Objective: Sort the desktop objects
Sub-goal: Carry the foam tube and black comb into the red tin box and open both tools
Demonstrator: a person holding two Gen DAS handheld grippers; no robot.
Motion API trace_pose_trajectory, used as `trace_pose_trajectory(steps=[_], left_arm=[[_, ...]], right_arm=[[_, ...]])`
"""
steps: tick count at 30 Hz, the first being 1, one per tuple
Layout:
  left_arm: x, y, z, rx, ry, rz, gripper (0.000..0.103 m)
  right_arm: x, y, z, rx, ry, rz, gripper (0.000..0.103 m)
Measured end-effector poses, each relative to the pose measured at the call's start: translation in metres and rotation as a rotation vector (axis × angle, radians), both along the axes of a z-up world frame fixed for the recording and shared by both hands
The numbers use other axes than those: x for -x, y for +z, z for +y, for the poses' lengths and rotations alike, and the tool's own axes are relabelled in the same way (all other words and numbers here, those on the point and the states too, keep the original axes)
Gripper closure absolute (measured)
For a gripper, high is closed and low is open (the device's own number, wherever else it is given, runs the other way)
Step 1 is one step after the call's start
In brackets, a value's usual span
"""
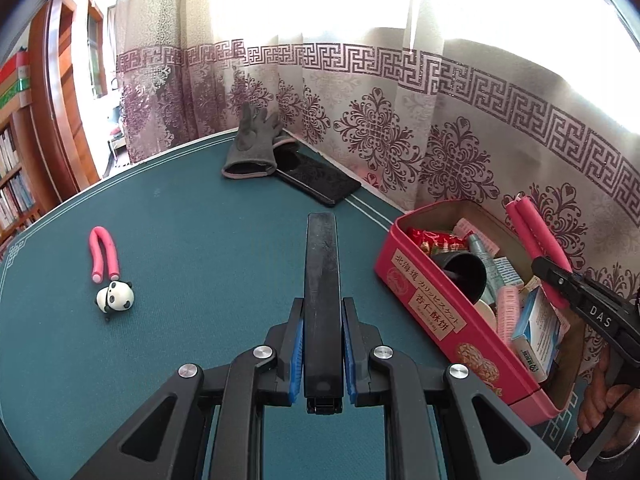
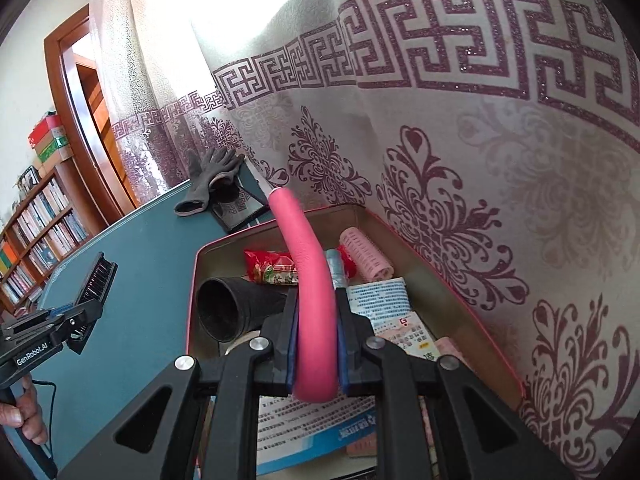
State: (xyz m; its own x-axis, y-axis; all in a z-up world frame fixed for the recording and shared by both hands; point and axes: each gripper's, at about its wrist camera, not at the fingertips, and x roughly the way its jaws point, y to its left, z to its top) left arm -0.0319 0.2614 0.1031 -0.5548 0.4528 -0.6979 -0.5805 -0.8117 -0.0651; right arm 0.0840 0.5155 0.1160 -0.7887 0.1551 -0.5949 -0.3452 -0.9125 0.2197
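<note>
left gripper (image 1: 322, 344) clamps black brush (image 1: 321, 280) over table (image 1: 192, 248) | right gripper (image 2: 316, 344) pinches pink roller (image 2: 310, 280) above tin (image 1: 432, 312), not touching, I think | second roller (image 1: 103, 254), panda (image 1: 115, 297) on table | gloves (image 1: 254, 148), phone (image 1: 320, 180) at far edge
</note>
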Motion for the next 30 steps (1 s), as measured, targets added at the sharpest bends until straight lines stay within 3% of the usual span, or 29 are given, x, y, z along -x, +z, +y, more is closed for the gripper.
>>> trace_pose_trajectory(steps=[10, 16, 18, 20, 24, 28, 30], left_arm=[[-0.016, 0.021, 0.075, -0.049, -0.154, 0.007, 0.086], [-0.019, 0.022, 0.122, -0.058, -0.23, 0.007, 0.085], [-0.016, 0.016, 0.129, -0.053, -0.237, -0.021, 0.072], [-0.015, 0.012, 0.128, -0.07, -0.22, -0.039, 0.035], [-0.012, 0.006, 0.121, -0.071, -0.189, -0.047, 0.033], [-0.009, 0.001, 0.112, -0.047, -0.143, -0.045, 0.032], [-0.008, -0.001, 0.107, -0.04, -0.119, -0.051, 0.024]], right_arm=[[0.004, -0.009, 0.02, -0.024, -0.023, -0.048, 0.084], [-0.006, -0.008, 0.019, -0.056, -0.037, -0.031, 0.058], [-0.011, -0.008, 0.016, -0.077, -0.043, -0.028, 0.054], [-0.015, -0.007, 0.014, -0.083, -0.04, -0.024, 0.05], [-0.023, -0.006, 0.011, -0.091, -0.061, -0.003, 0.035], [-0.025, 0.001, 0.006, -0.108, -0.066, 0.025, 0.032], [-0.029, 0.004, 0.004, -0.103, -0.062, 0.048, 0.024]])
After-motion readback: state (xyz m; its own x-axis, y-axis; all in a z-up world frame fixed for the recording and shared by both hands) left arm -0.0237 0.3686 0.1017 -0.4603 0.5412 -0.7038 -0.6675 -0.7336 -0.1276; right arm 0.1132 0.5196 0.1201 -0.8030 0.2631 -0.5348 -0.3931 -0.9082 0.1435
